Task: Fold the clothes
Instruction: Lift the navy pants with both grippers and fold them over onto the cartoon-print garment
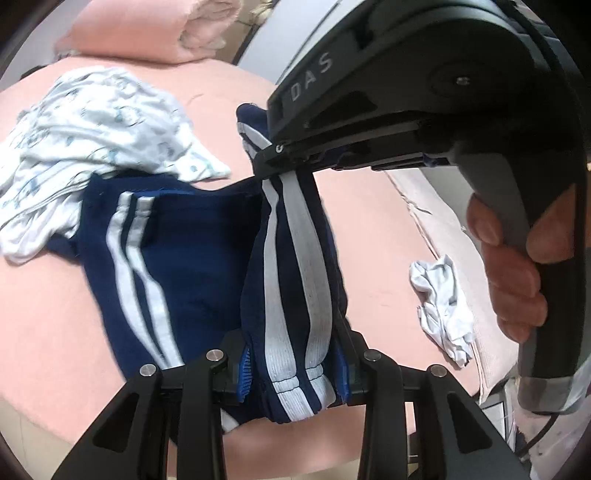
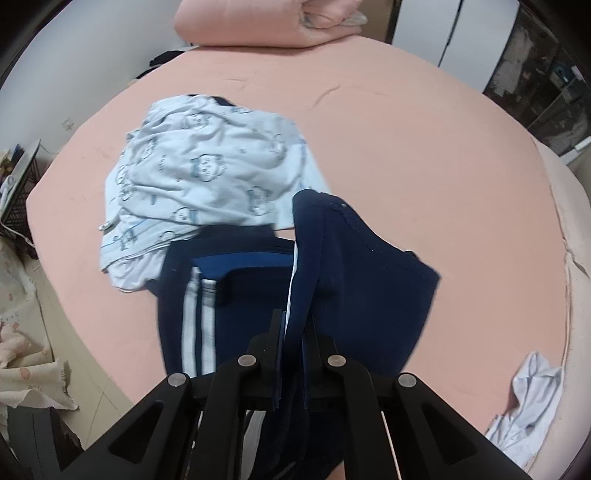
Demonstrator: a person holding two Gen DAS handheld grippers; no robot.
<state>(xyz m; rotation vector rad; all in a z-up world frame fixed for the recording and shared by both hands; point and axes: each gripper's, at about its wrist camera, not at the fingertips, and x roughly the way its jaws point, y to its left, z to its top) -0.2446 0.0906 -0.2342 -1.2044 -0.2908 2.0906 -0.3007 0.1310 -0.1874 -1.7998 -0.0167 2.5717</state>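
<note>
Left wrist view: the left tongs are clamped on a bunched, cuffed end of the navy trousers, the white side stripes running up between the two fingers. Further up, the right tongs pinch the same strip of cloth, so one part of the trousers is lifted between the two tools while the rest lies on the pink bed. A hand grips the right tool's handle. Touching the trousers' far edge lies a crumpled white printed garment, not folded. A small white cloth lies crumpled near the bed's edge, well apart from the trousers.

Right wrist view: the right tongs are closed on a navy fold of the trousers, which rises from the fingers and drapes to the right. The striped part lies flat on the bed to the left. The printed garment overlaps the trousers' far end; the small white cloth sits at the lower right. A folded pink blanket rests at the far end.

As I judge it, the trousers are mid-fold, one part being carried over the other, and nothing is finished. The printed garment and the small cloth remain untouched, so most of the work is left.
</note>
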